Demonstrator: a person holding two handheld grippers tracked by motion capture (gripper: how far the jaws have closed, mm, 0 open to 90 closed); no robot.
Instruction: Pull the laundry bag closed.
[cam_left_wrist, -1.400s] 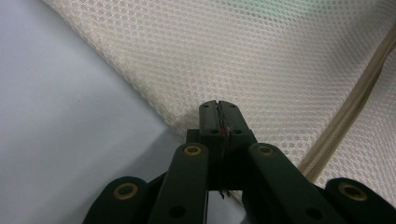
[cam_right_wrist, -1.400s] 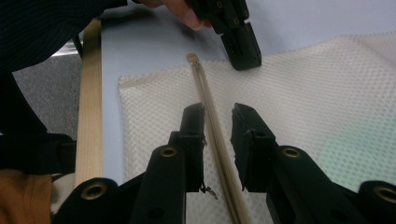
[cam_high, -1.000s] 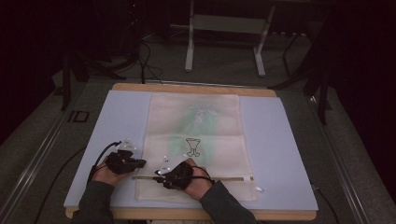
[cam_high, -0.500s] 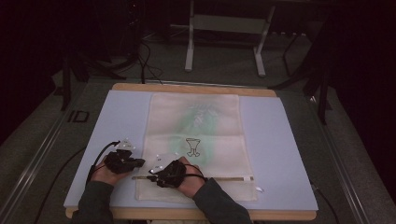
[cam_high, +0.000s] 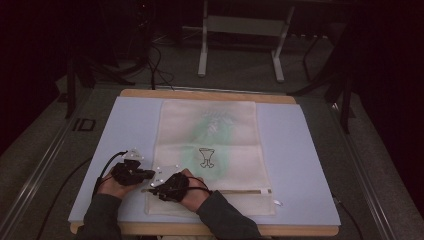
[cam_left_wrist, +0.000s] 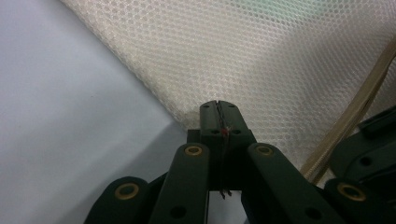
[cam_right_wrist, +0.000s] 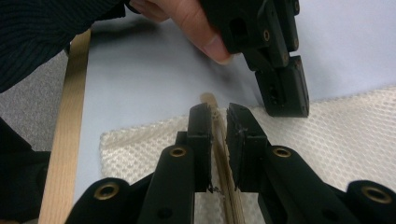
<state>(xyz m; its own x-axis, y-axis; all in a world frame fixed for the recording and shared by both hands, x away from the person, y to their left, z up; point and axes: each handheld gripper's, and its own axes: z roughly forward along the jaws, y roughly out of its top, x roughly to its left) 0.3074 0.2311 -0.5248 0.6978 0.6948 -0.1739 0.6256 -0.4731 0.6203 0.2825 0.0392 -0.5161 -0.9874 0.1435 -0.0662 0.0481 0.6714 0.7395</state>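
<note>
Lying flat on the pale blue mat (cam_high: 310, 150), the mesh bag (cam_high: 220, 135) has its long axis running from the person's edge of the mat toward the far edge; its zip strip (cam_high: 240, 191) runs crosswise near the near end. Bag fabric is cream honeycomb netting, w/ a greenish blur inside and a small dark goblet print (cam_high: 206, 157) mid-panel.

Nearest, at the bag's near left corner: the right gripper (cam_right_wrist: 218, 116), black plastic w/ brass rivets, jaws just been closing and now a narrow slot apart, the beige ribbed zip strip running between them; can't tell if the pads actually press it.

Just left of that, at the bag's left edge: the left gripper (cam_left_wrist: 218, 114), jaws pressed together on the bag's edge, tips resting on the netting. A thumb (cam_right_wrist: 205, 32) sits behind it on the mat.

Under the mat's near edge, a light wooden tabletop (cam_high: 210, 95) shows as a thin band; it shows again beyond the bag's far end. Farther still, grey floor and metal table legs (cam_high: 202, 45).
</note>
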